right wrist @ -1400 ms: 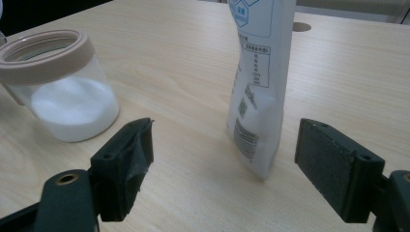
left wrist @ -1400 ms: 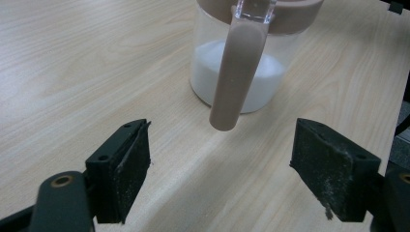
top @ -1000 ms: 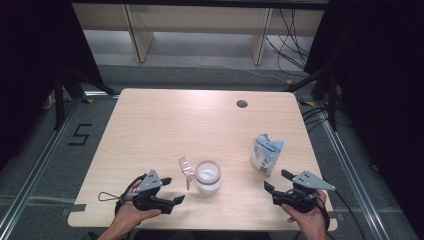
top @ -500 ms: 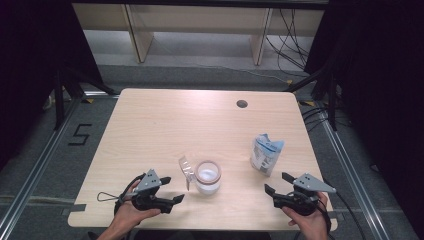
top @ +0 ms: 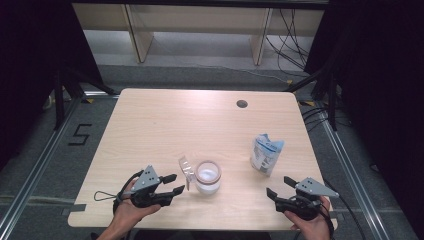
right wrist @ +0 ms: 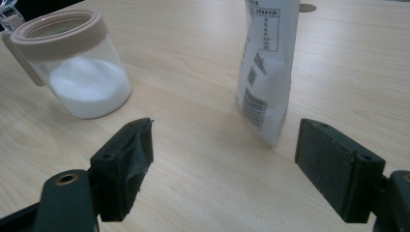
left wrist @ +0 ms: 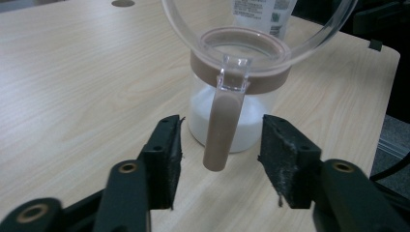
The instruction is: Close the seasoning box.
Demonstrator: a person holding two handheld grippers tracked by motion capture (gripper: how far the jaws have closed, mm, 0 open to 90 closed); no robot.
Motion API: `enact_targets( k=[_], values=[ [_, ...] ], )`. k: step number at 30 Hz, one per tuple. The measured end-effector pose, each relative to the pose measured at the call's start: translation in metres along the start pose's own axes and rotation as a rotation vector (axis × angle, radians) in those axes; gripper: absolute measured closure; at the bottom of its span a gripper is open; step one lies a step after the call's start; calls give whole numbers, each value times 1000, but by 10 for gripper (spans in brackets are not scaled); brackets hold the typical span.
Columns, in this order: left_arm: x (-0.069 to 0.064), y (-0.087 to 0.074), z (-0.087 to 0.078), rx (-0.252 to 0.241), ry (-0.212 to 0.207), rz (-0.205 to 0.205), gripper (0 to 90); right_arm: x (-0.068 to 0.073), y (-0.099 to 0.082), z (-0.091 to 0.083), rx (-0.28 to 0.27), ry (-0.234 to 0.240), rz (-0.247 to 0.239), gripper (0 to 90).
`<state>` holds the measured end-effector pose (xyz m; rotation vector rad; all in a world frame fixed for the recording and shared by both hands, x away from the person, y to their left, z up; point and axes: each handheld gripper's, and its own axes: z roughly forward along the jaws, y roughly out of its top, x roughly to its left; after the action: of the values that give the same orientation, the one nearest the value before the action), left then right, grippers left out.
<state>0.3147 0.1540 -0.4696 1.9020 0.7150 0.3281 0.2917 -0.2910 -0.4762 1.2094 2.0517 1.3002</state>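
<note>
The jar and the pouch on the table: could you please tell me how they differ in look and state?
The jar is clear and round with a brown collar; the pouch is flat, opaque white and printed. The jar stands open, its clear lid flipped back toward the left tool; whether the pouch is open cannot be told. The jar's white powder shows; the pouch's contents are hidden. Both stand upright, ungripped.

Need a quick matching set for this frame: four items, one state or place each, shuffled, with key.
Items:
1. jar
2. pouch
3. left gripper
4. table hole

States or places:
A. stands upright, ahead of the right gripper
B. far side of the table top
C. lid flipped open, white powder inside
D. jaws open, either side of the jar's brown latch, not touching

Pairs: 1-C, 2-A, 3-D, 4-B
</note>
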Motion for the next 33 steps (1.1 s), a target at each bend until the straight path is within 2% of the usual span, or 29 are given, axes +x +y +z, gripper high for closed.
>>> enact_targets(
  k=[2,3,5,8,14,17,21,22,25,29,30,33],
  values=[
    [-2,2,-1,-3,6,0,608,2,-1,-1,4,-3,19,227],
    [-2,3,0,-16,-1,3,608,2,-1,-1,4,-3,19,227],
    [-3,6,-1,-20,-3,16,671,-1,-1,-1,-3,-3,-20,227],
    [-6,11,-2,-26,5,36,766,0,-1,-2,-1,2,-15,228],
    [-8,17,-1,-37,7,47,847,0,-2,-1,3,8,-11,231],
    [-9,19,0,-42,8,53,853,1,-2,-1,12,10,-1,232],
    [-10,21,1,-42,4,56,856,0,-2,-1,8,8,-10,233],
    [-10,22,2,-38,3,67,857,0,-2,-1,9,6,-12,233],
    [-10,23,3,-42,2,60,857,0,-2,-1,10,4,-13,233],
    [-10,24,3,-34,4,77,857,1,-2,-1,17,13,-7,233],
    [-10,24,4,-34,8,66,857,1,-2,-1,17,13,-6,233],
    [-10,24,4,-30,8,72,857,1,-2,-1,19,14,4,233]
  ],
)
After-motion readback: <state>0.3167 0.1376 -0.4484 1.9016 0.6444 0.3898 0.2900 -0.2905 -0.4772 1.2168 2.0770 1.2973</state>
